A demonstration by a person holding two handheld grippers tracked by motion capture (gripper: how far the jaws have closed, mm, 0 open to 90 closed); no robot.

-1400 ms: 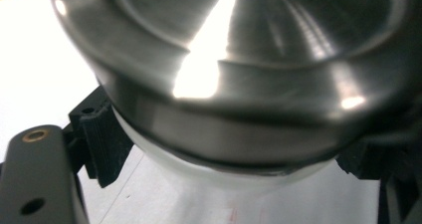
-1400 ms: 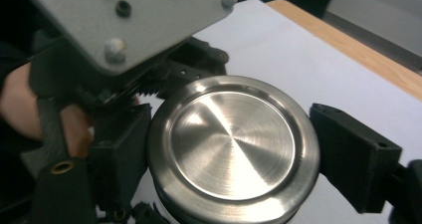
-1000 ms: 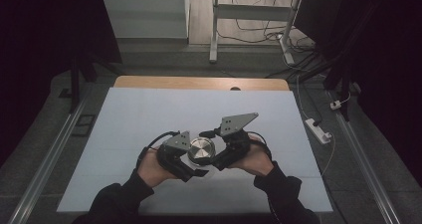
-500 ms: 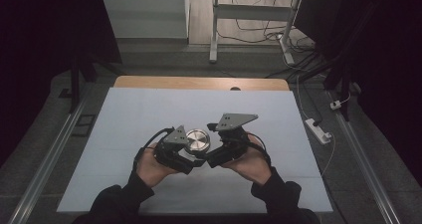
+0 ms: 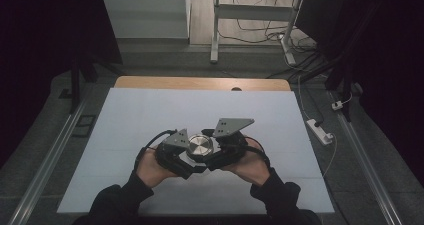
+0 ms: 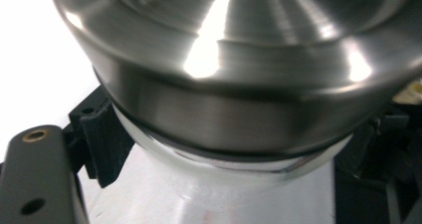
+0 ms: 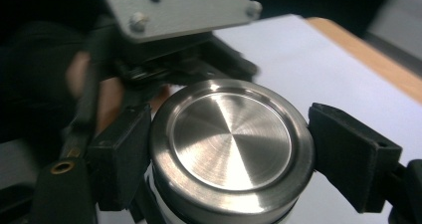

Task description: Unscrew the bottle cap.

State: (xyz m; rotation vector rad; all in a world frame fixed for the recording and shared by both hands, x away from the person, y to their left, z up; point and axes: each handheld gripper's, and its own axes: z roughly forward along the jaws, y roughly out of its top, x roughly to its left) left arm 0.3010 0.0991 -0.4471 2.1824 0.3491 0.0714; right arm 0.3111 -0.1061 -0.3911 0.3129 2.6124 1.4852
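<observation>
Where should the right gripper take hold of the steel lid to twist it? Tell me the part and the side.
Grip the steel lid by its straight vertical side wall, one jaw on each opposite side, coming in level. The top is flat and smooth and gives no purchase; the round rim does. The right gripper already brackets it this way, while the left gripper holds the white body below.

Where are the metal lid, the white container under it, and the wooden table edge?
metal lid (image 7: 230,133): right gripper view, centre of its flat top.
white container (image 6: 234,184): left gripper view, wall below the lid.
wooden table edge (image 5: 200,83): high view, far strip.
</observation>
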